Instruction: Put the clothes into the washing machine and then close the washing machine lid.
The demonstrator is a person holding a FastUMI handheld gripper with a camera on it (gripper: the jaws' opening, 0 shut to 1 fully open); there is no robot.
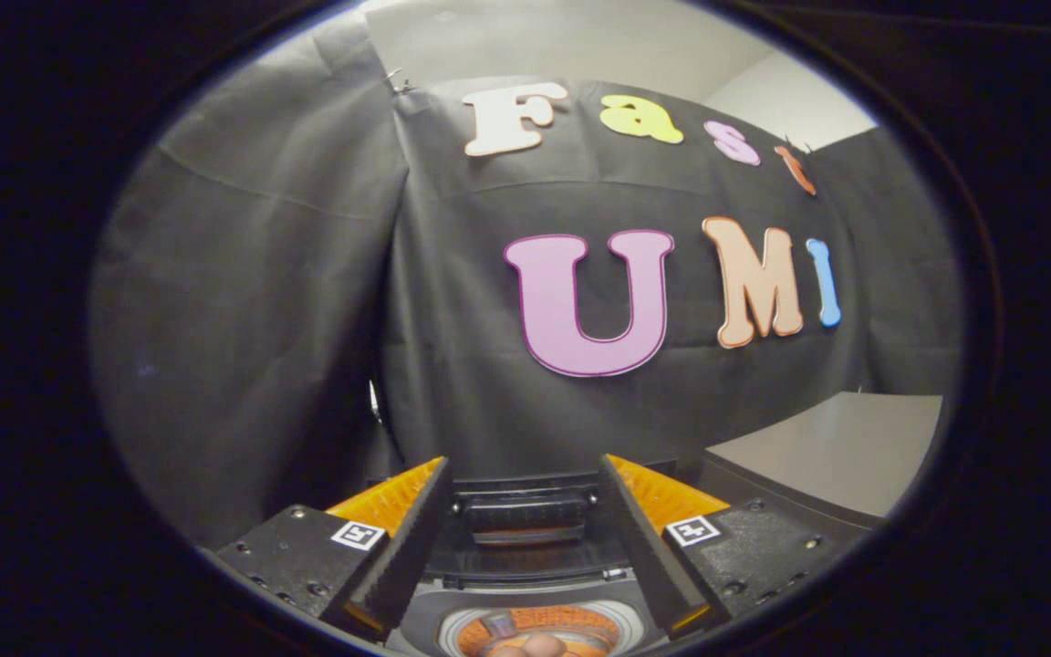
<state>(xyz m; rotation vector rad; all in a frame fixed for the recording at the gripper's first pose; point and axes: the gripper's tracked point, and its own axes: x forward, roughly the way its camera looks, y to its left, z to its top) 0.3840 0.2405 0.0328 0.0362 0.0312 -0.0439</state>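
Jaws (521, 538) wide apart at the bottom centre of the frame, holding nothing. Each finger carries a small square black-and-white fiducial tag on its base block, one at lower left, one at lower right; the pattern isn't text, so nothing to read there.

Washing machine (525, 584) sits between the fingers and below them, at the bottom centre. It's a small top-loader in a dark housing. Lid (525, 516) is up: I see it as a dark panel with a recessed handle-like bar, standing just beyond the fingertips. Below it, at the very bottom edge, is the round drum opening (535, 630) with a pale ring around it and an orange interior. Something rounded and pinkish lies in the drum mouth; can't tell whether that's the clothes or something else, as it's cut off by the frame edge. A small grey piece lies beside it in the opening.

No brand or model lettering readable on the machine from this angle.

Lower right of the frame: a pale grey tabletop (840, 447), bare where I can see it. Behind everything, the black cloth booth wall (261, 319) fills the middle and left, with a light wall strip across the top.
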